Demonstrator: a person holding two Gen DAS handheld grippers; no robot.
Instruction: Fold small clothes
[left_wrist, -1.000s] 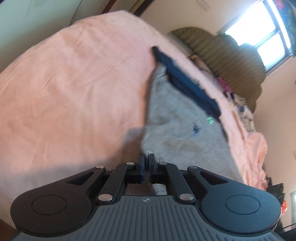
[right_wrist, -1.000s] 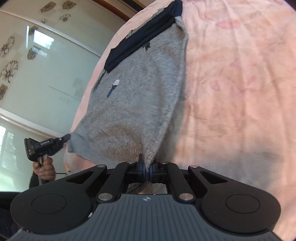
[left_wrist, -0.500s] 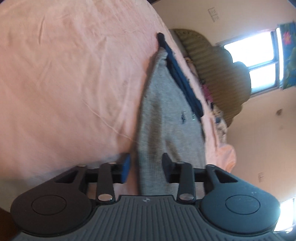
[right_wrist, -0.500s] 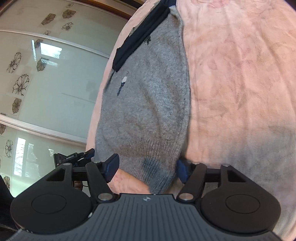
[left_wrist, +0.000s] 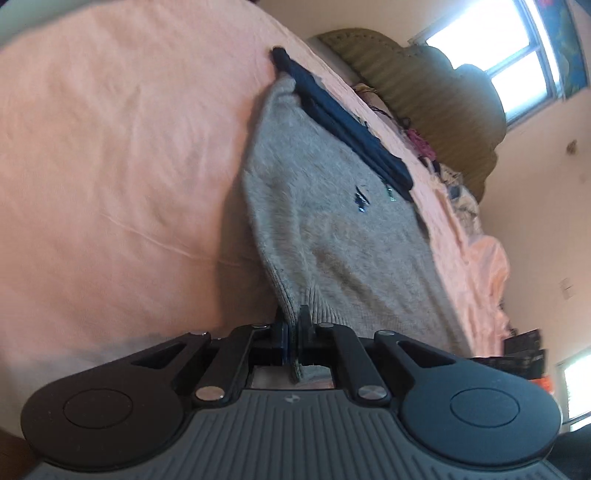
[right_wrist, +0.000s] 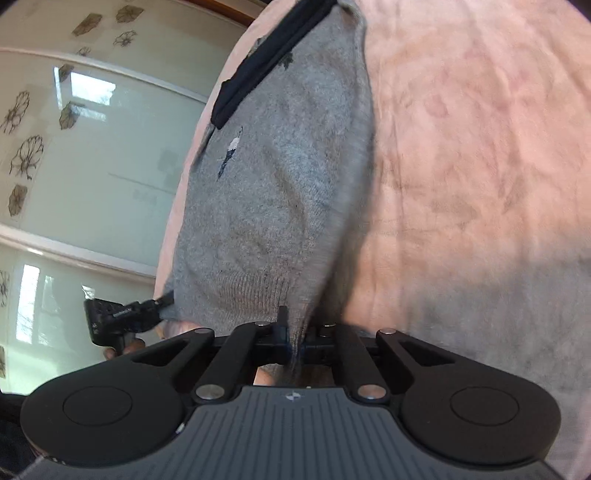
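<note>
A small grey knitted sweater (left_wrist: 332, 221) with a dark navy band (left_wrist: 343, 122) along its far end lies on a pink bedsheet (left_wrist: 110, 166). My left gripper (left_wrist: 293, 328) is shut on the ribbed hem at one near corner, and the cloth runs up from its pads. The right wrist view shows the same grey sweater (right_wrist: 280, 192) and navy band (right_wrist: 273, 62). There my right gripper (right_wrist: 295, 332) is shut on the other near corner of the hem. The left gripper (right_wrist: 164, 301) also appears at the left, pinching its corner, with a hand below it.
The pink bedsheet (right_wrist: 461, 166) spreads wide on both sides of the sweater. An olive-green padded headboard (left_wrist: 424, 85) and a heap of small clothes (left_wrist: 454, 192) lie beyond it, under a bright window (left_wrist: 517, 55). Pale sliding doors with flower prints (right_wrist: 74, 166) stand behind the bed's edge.
Both grippers opened over the hem half a second ago and have shut on its corners again. The left gripper shifted sideways along the hem.
</note>
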